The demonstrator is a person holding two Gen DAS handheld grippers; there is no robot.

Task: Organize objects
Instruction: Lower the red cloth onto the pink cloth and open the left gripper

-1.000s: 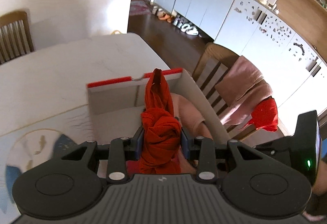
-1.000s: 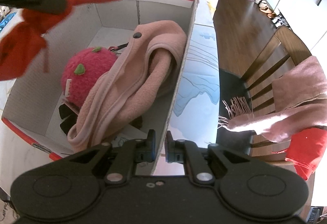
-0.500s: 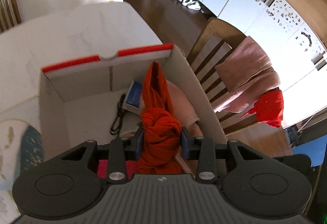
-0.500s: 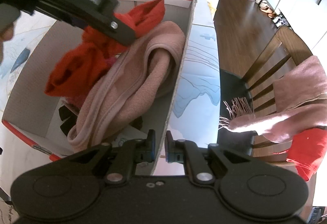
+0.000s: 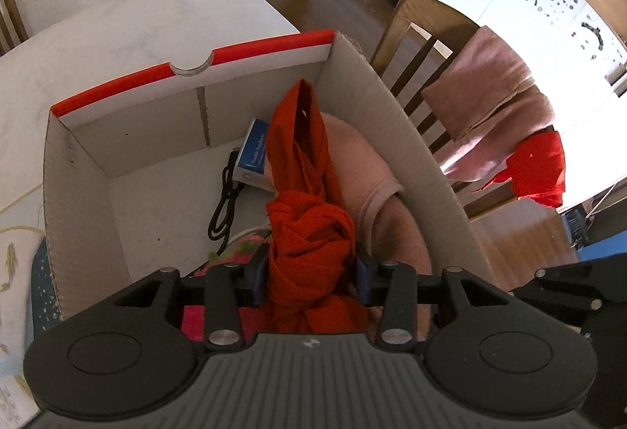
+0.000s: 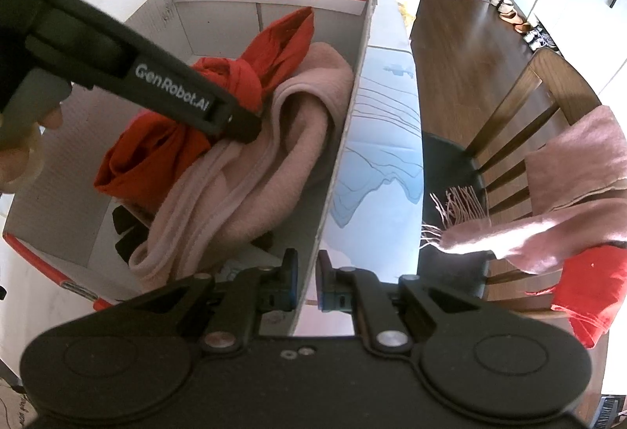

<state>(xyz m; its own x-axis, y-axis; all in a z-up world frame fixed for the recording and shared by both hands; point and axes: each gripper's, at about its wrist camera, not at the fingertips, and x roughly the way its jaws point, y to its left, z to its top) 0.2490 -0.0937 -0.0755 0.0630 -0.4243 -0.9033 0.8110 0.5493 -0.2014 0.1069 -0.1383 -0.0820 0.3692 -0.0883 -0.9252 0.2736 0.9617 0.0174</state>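
The knotted red knit cloth [image 5: 309,245] sits low inside the white corrugated cardboard box with red top edges [image 5: 78,170], resting on the folded pink fleece garment [image 6: 250,170], one tail pointing up toward the far wall. The left tool [image 5: 311,274] has the knot between its blue pads and its jaws are opening, so the cloth is close to release. Risk: loose knit snags on a pad and rides back out of the box when the tool lifts. Risk: the cloth slides off the sloped fleece onto the black cable [image 5: 223,201] and the blue-and-white small box [image 5: 254,154] beside it, burying them. The right tool [image 6: 305,282] is clamped together on the box's near side wall, steadying it; if that thin wall slips or bends, the box can shift on the white bench [image 5: 117,33], maybe toward the edge by the wooden chair [image 6: 521,123].
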